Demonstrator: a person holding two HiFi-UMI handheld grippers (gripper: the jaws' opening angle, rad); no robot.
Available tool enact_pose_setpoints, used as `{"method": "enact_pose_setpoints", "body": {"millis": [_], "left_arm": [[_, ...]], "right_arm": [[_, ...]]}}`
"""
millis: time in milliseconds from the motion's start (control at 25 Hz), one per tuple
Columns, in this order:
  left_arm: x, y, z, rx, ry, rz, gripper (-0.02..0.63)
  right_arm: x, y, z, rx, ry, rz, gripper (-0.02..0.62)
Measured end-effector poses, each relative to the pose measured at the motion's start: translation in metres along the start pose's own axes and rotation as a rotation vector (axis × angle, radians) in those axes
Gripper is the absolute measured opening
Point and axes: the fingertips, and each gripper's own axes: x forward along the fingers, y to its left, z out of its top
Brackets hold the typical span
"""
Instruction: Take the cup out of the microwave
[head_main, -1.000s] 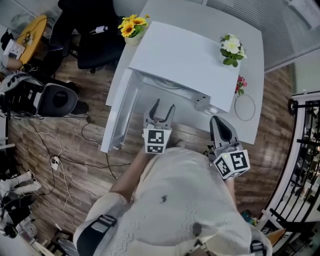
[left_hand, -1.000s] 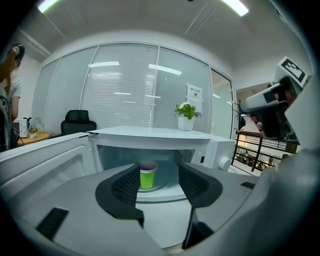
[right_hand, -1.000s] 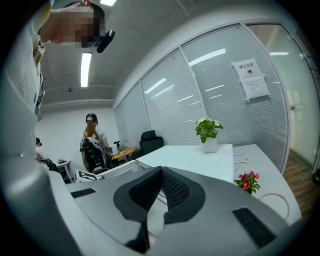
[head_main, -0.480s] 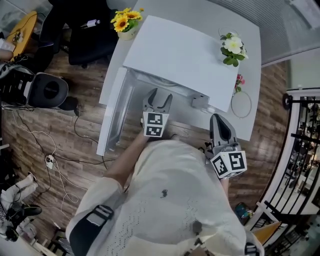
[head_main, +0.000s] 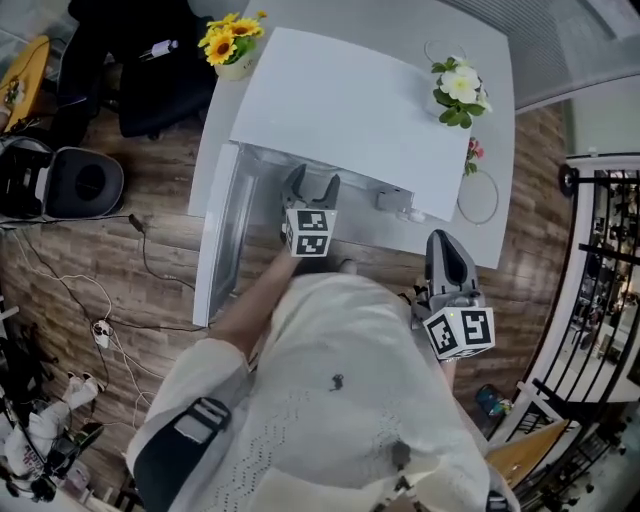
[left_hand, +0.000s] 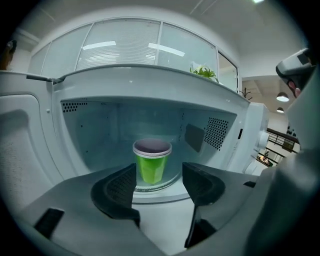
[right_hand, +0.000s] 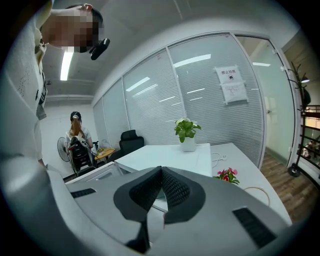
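The white microwave (head_main: 350, 100) stands on the white table (head_main: 490, 60) with its door (head_main: 215, 235) swung open to the left. Inside, a green cup (left_hand: 151, 161) with a pale rim stands upright on the glass turntable. My left gripper (head_main: 310, 182) reaches into the microwave's mouth. Its jaws have just been opening and stand wide, with nothing between them; in the left gripper view the left gripper (left_hand: 159, 182) is short of the cup, which stands beyond the tips. My right gripper (head_main: 443, 243) hangs shut and empty by the table's front right, and the right gripper (right_hand: 161, 175) looks over the microwave's top.
A sunflower pot (head_main: 228, 45) stands at the microwave's back left and a white-flowered plant (head_main: 458, 90) at the back right. Pink flowers (head_main: 473, 152) and a cable loop (head_main: 478, 197) lie right of the microwave. A black office chair (head_main: 150, 70) stands beyond the table.
My left gripper has moved forward and down into the microwave's opening, and its jaws stand wider. The right gripper has barely shifted.
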Motion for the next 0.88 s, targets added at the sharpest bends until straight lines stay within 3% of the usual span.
{"method": "enact_pose_setpoints", "body": {"millis": [480, 880], "left_arm": [[0.037, 0.011, -0.011, -0.004, 0.053, 0.012, 0.296], [0.057, 0.014, -0.009, 0.033, 0.055, -0.003, 0.298]], "right_arm": [[-0.003, -0.016, -0.006, 0.041, 0.006, -0.126, 0.009], [-0.001, -0.013, -0.011, 0.064, -0.002, -0.176, 0.009]]}}
